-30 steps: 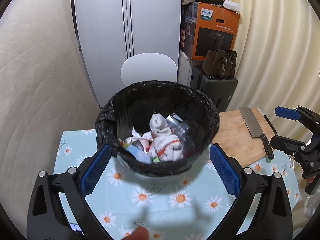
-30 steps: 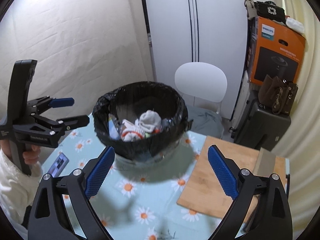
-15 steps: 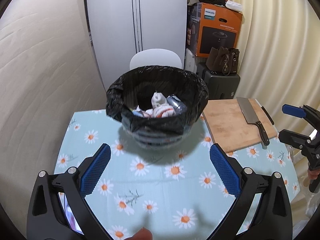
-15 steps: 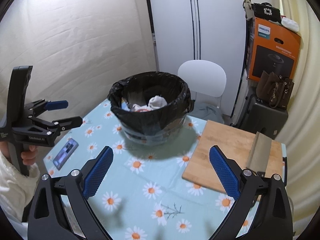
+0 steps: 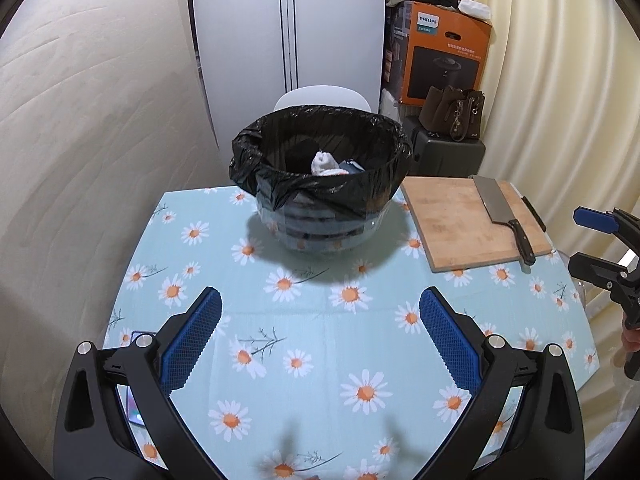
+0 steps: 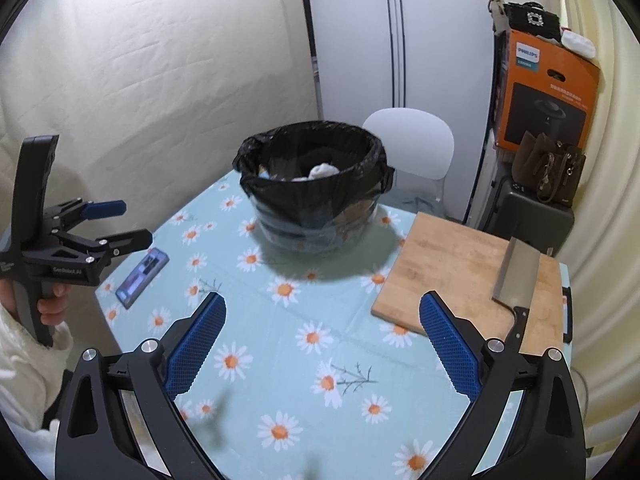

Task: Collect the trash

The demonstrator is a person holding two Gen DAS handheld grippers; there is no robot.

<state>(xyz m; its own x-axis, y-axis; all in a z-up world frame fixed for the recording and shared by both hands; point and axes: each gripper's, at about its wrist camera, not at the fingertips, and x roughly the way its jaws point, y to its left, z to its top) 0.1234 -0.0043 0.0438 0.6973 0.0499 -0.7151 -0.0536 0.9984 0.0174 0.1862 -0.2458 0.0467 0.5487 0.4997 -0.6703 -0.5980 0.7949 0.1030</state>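
- Left wrist view: left gripper [image 5: 320, 332] spread wide and holding nothing over the near edge of the daisy tablecloth [image 5: 320, 360]. Bin with black liner [image 5: 322, 176] sits by the far edge, socks [image 5: 325, 163] inside. Cleaver [image 5: 502, 212] lies on the cutting board [image 5: 452, 220] at the right edge.
- Right wrist view: right gripper [image 6: 320, 336] also wide, holding nothing. Bin [image 6: 316, 188] at the far edge, phone [image 6: 143, 272] near the left edge.

Near half of the surface [image 5: 320, 360] is bare cloth, free passage under both tongs. Bin [image 5: 320, 184] with black liner stands tall at the far edge, centre; top open, approach from above is free. Cutting board [image 5: 468, 220] fills the far right corner, cleaver [image 5: 502, 212] lying on it, handle towards the near edge. Phone [image 6: 142, 272] flat at the left edge. Wall close beyond the left edge, chair [image 6: 412, 148] behind the bin.
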